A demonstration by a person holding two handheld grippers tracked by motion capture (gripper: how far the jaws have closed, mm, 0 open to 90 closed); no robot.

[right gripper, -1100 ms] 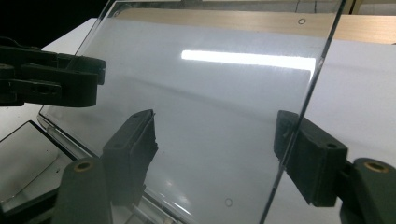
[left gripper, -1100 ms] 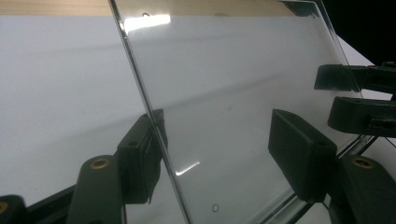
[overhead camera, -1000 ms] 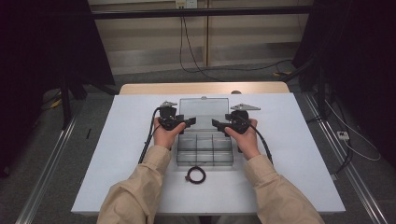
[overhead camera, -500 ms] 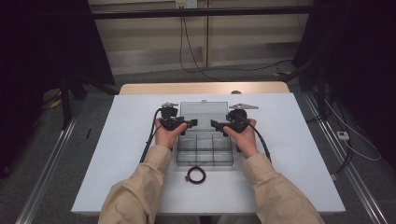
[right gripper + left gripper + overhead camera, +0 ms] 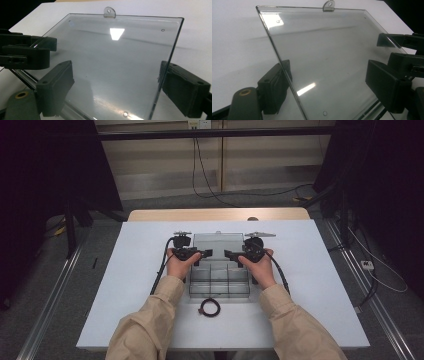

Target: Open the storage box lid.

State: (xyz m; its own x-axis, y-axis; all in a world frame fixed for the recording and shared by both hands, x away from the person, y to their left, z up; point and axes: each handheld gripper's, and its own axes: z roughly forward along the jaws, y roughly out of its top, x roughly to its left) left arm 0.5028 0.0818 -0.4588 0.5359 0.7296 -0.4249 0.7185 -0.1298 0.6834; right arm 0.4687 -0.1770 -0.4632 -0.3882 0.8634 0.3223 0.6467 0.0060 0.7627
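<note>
Two grippers flanked a clear plastic box (image 5: 219, 279) at the middle of the white tabletop (image 5: 125, 285). Its raised lid (image 5: 329, 65) stood between them. The left gripper (image 5: 206, 253) and right gripper (image 5: 230, 254) both had jaws spread, straddling the lid's edges. A black ring (image 5: 209, 308) lay just before the box.

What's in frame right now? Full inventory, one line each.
Table: 1, white top, centre of the floor.
Compartment box: 1, clear plastic, mid-table between the hands.
Box lid: 1, clear, raised open, small tab on its far edge.
Cord loop: 1, black, on the table just in front of the box.
Left tongs: black, open, jaws straddling the lid's left edge.
Right tongs: black, open, jaws straddling the lid's right edge.
Sleeves: 2, beige.
</note>
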